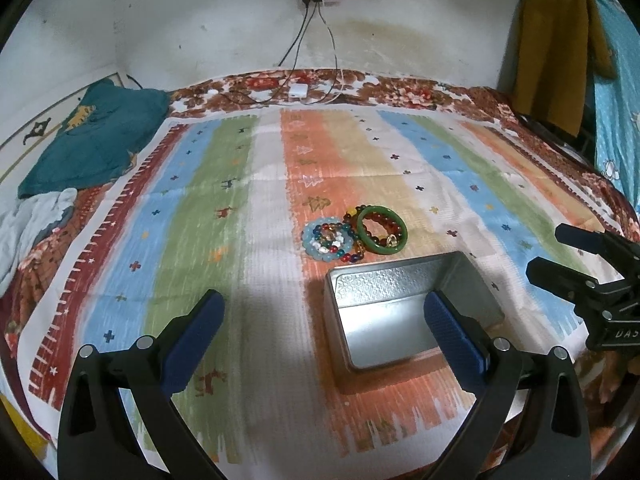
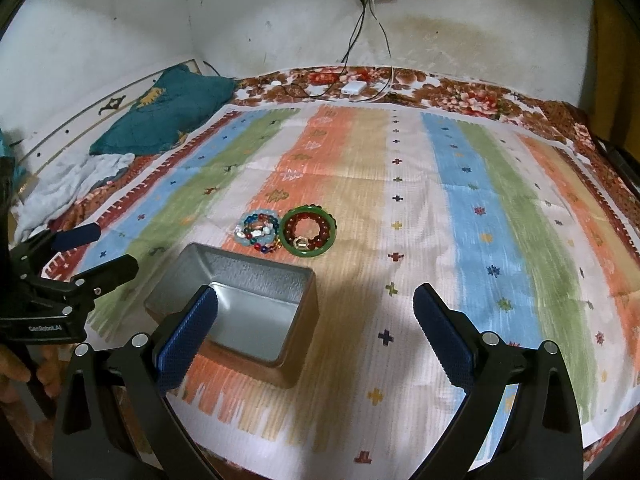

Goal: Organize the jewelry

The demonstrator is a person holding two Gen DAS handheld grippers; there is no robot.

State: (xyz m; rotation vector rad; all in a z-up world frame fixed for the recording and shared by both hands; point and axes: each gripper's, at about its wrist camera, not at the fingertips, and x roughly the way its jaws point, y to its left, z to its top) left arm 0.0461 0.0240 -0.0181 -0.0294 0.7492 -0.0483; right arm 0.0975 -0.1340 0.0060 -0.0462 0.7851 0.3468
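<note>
1. At the far left of the bed lie a teal pillow [image 1: 96, 136] and a pale crumpled cloth [image 1: 36, 220]; both views show them, beside the striped cloth [image 1: 192, 184] that covers the bed.
2. The left gripper [image 1: 324, 320] hovers above the striped cloth with its blue-padded fingers [image 1: 192, 344] spread wide and nothing between them. Only the right wrist view shows it from the side, along with part of the person's hand [image 2: 24, 376] below it.
3. The bead bracelets [image 1: 330, 240] lie in a small heap on the orange stripe, touching one another.
4. Just right of them, touching the heap, lies the green bangle [image 1: 382, 232], with a dark red bead bracelet [image 2: 308, 230] inside its ring.
5. The open metal tin [image 1: 400, 304] stands near the jewelry on the gripper side, apart from it, its inside bare.
6. The right gripper [image 2: 316, 324] hangs with fingers wide apart, holding nothing; the left wrist view catches it at the right edge.
7. A yellow garment [image 1: 556, 56] hanging at the far right appears only in the left wrist view.
</note>
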